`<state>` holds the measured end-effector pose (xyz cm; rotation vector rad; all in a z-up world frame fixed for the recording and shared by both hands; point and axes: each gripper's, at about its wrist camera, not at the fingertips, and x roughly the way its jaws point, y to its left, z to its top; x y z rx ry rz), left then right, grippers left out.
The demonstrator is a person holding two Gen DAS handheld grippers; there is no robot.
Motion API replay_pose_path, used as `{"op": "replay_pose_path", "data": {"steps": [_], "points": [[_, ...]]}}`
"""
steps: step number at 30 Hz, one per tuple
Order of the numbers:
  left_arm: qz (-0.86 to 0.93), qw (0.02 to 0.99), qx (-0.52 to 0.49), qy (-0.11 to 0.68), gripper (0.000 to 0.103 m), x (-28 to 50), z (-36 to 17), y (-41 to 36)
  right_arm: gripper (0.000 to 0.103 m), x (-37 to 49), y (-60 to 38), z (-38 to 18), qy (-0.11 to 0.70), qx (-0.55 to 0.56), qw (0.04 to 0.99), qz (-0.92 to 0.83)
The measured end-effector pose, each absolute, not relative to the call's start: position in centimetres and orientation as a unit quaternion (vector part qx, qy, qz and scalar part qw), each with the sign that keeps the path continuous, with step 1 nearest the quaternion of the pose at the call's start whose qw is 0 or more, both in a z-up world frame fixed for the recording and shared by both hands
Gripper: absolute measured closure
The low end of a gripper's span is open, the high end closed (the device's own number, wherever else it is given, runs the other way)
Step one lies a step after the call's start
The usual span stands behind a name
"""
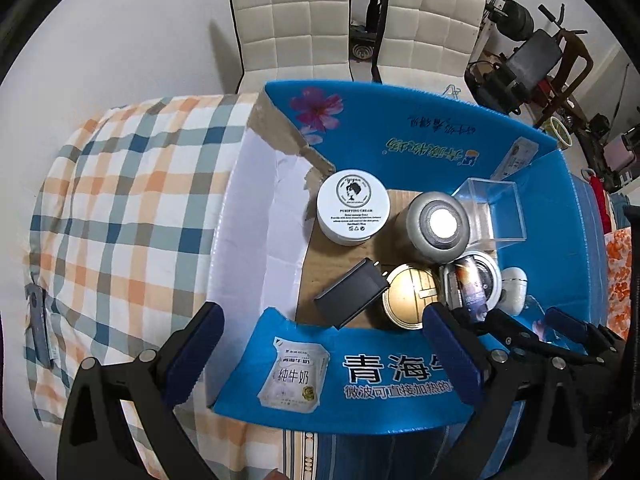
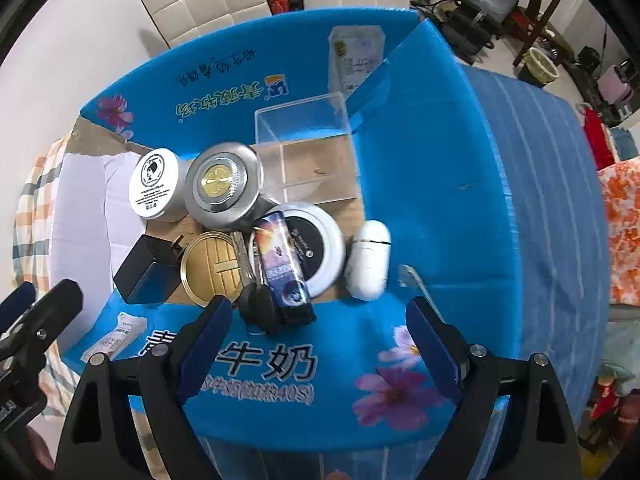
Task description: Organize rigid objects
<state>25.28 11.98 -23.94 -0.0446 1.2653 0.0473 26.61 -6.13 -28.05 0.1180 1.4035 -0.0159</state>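
An open blue milk carton [image 1: 400,368] [image 2: 440,160] holds the objects. Inside it are a white cream jar [image 1: 353,208] [image 2: 156,184], a silver round tin [image 1: 436,226] [image 2: 222,186], a clear plastic box [image 1: 494,208] [image 2: 308,148], a black charger block [image 1: 350,298] [image 2: 144,272], a gold round compact [image 1: 408,294] [image 2: 210,268], a white round case with a dark lid [image 2: 316,244], a small printed box [image 2: 280,264], a black-headed key [image 2: 258,306] and a white earbud case [image 1: 514,290] [image 2: 368,260]. My left gripper [image 1: 324,356] is open above the near flap. My right gripper [image 2: 318,342] is open too, with nothing between its fingers.
The carton rests on a checked cloth [image 1: 132,208] at the left and a blue striped cloth [image 2: 540,200] at the right. Two white padded chairs [image 1: 296,20] stand behind. Clutter and a waste basket [image 2: 538,66] fill the far right. The left gripper's fingers [image 2: 40,308] show at the left edge.
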Motion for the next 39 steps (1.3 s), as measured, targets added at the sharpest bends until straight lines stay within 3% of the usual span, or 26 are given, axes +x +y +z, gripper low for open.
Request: {"op": "replay_pose_path", "data": {"steps": [9,24,39], "points": [[0.012,0.817,-0.022,0.577,0.001,23.0,-19.8,10.8,0.012,23.2,-7.3,-21.1,0.613,0.052,0.788,-0.010],[-0.015,0.855,-0.009,0.519,0.001,14.4,-7.3,8.5,0.009,11.0,-9.5,-4.3,0.537,0.063,0.841,0.003],[0.002,0.873,-0.017,0.487,0.001,9.4,-2.4,9.4,0.009,4.6,-9.0,1.9,0.512,0.040,0.857,0.032]]}}
